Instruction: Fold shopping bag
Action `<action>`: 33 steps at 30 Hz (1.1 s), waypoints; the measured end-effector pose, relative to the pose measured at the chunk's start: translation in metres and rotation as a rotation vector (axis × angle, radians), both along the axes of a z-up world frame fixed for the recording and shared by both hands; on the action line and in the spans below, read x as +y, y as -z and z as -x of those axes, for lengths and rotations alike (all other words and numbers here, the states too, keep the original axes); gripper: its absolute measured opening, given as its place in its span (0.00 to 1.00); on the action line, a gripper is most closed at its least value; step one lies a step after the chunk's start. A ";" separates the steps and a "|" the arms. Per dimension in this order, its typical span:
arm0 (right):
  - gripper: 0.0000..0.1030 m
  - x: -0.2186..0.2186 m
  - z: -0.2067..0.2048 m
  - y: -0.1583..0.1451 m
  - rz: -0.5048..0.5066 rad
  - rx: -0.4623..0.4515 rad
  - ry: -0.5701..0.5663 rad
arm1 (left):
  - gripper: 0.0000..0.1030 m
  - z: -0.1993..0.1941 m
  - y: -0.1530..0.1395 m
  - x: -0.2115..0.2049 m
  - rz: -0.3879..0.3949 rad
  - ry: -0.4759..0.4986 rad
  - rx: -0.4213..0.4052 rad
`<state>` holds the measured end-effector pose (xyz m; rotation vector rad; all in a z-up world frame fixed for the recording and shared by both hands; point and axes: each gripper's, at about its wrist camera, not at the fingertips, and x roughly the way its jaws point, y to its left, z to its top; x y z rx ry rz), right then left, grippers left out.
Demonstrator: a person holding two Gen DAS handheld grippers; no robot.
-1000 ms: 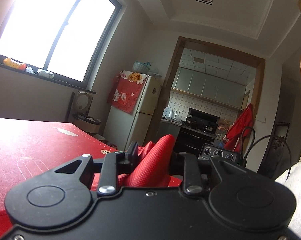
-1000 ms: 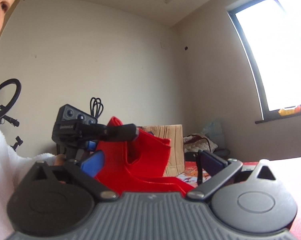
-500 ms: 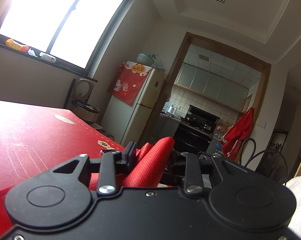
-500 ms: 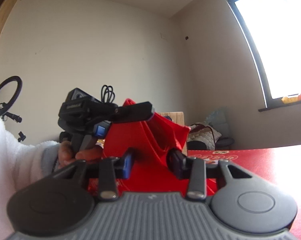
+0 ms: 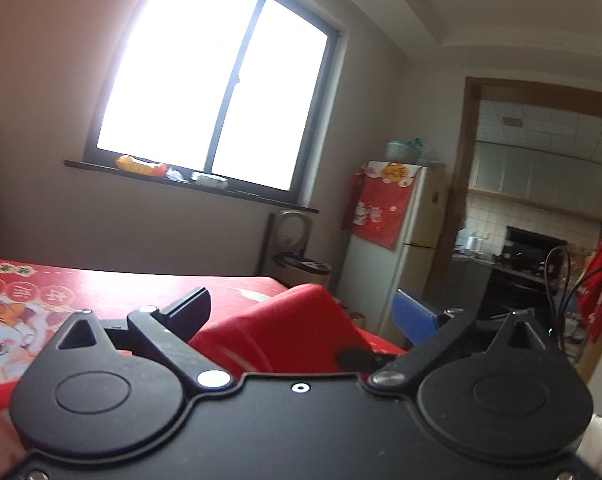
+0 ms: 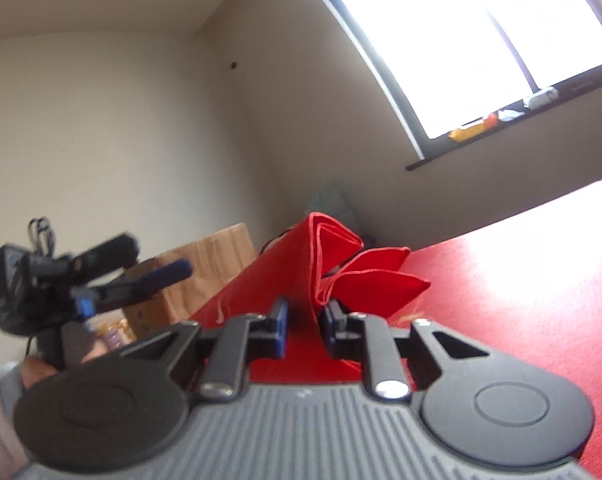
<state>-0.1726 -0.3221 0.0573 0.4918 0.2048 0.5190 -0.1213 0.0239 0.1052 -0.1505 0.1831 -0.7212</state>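
Red shopping bag [image 6: 333, 264] on red tablecloth [image 5: 29, 304] — cartoon-printed — blue-padded gripper fingers [image 5: 415, 314].

The red surface [image 6: 521, 300] lies flat and bare to the right of the folded red shopping bag [image 6: 333, 264], so a gripper could pass there. On the other side, the left gripper [image 6: 149, 264] and a cardboard box [image 6: 205, 264] stand in the way.

Pale walls, white stepped ceiling. Large dark-framed window [image 5: 221, 92], blown out with daylight; small items on its sill [image 5: 189, 182]. White fridge [image 5: 405, 248] draped with a red cloth, beside a wood-framed doorway [image 5: 467, 200] into a tiled kitchen. Cardboard box [image 6: 205, 268] against the far wall.
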 end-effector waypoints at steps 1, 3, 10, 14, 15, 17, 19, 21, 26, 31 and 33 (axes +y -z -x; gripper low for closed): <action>0.17 -0.003 -0.004 -0.001 -0.019 0.006 0.047 | 0.96 0.002 0.000 -0.001 -0.020 -0.031 0.000; 0.16 -0.010 -0.006 -0.002 -0.061 -0.008 0.163 | 0.96 0.003 0.002 0.001 -0.025 -0.050 0.014; 0.14 -0.005 0.003 -0.002 -0.017 -0.072 0.390 | 0.96 0.006 0.004 0.023 0.018 -0.092 0.072; 0.24 0.052 0.005 -0.003 0.256 0.018 0.126 | 0.96 0.005 0.006 0.034 0.024 -0.111 0.086; 0.34 0.067 0.005 -0.003 0.306 0.043 0.055 | 0.96 0.004 0.007 0.036 0.027 -0.116 0.088; 0.58 0.090 0.010 -0.001 0.383 0.089 -0.070 | 0.96 0.005 0.009 0.039 0.033 -0.124 0.093; 0.70 0.101 0.020 0.002 0.443 0.113 -0.152 | 0.96 0.005 0.013 0.043 0.040 -0.128 0.108; 0.70 0.104 0.033 0.003 0.482 0.105 -0.185 | 0.96 0.006 0.017 0.046 0.044 -0.129 0.119; 0.67 0.084 0.041 0.002 0.485 0.145 -0.180 | 0.96 0.010 0.031 0.050 0.047 -0.139 0.175; 0.38 0.080 0.013 0.021 0.572 0.256 -0.177 | 0.96 0.007 0.058 0.045 0.002 -0.151 0.231; 0.38 0.084 0.010 0.031 0.626 0.269 -0.156 | 0.96 0.009 0.065 0.035 -0.049 -0.173 0.203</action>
